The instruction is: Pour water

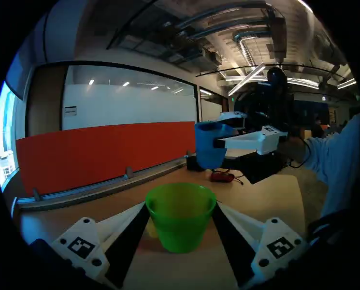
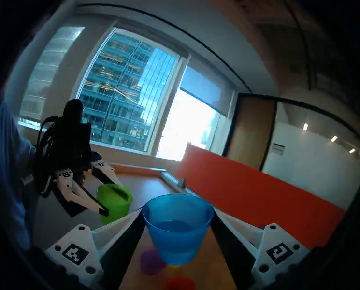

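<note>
Where water sits: in blue cup point(image 2: 177, 234), approx. halfway up; cup upright.
Blue cup grip: right tongs point(image 2: 177, 215) clamped on it, one finger each side of the wall, just under the rim.
Blue cup position: looks lifted clear of counter point(image 1: 266, 198); in left gripper view it hangs beyond & a bit right of green cup point(image 1: 180, 222), well apart, no contact.
Green cup: upright, nearer the counter's front edge; contents can't tell; resting or raised can't tell.
Green cup grip: left tongs point(image 1: 180, 212) closed on it, fingers pressing both sides.
Below blue cup: purple disc point(image 2: 152, 261) & red disc point(image 2: 180, 282) lying on counter, close together.
Other counter items: small red thing point(image 1: 222, 177) w/ dark cable, near a black block under blue cup.
Person: pale blue sleeve point(image 1: 339, 159) behind right tongs, at right edge of left gripper view.
Backdrop: orange wall panel point(image 1: 107, 154) along counter's far side, white glass above it; big window point(image 2: 122, 106) w/ high-rise outside.
</note>
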### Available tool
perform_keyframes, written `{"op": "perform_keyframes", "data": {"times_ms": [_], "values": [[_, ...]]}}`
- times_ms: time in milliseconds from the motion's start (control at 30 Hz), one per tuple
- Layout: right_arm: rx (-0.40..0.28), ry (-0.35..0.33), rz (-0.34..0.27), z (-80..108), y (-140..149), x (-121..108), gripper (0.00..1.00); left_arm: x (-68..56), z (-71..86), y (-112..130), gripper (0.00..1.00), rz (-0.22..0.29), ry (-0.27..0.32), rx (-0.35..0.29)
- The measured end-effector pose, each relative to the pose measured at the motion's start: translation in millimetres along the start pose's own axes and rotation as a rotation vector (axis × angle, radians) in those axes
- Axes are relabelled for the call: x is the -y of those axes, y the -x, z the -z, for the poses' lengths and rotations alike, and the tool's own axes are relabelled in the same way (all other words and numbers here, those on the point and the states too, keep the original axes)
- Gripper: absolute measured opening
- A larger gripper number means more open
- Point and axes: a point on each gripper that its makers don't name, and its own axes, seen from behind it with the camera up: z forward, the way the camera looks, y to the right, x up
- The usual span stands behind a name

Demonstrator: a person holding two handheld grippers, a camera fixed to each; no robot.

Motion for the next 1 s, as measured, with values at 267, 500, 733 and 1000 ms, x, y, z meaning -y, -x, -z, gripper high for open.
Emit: {"op": "perform_keyframes", "data": {"times_ms": [267,500,733,1000], "values": [[-0.004,-0.001,0.11,-6.2,-13.3,-4.9,0.92,-7.5,-3.9,0.6,0.87,-0.002,0.017,-0.003],[-0.011,-0.007,0.181,-12.6,-25.4,-7.1,0.92,-10.3,-7.4,1.9,0.87,-0.001,0.027,-0.005],[-0.015,-0.008,0.263,-20.4,-36.3,-13.1,0.92,-12.4,-9.5,2.4,0.87,-0.001,0.036,-0.006],[-0.009,-0.01,0.367,-31.2,-47.9,-17.7,0.92,-17.3,-15.1,-1.0,0.87,0.003,0.05,-0.014]]}}
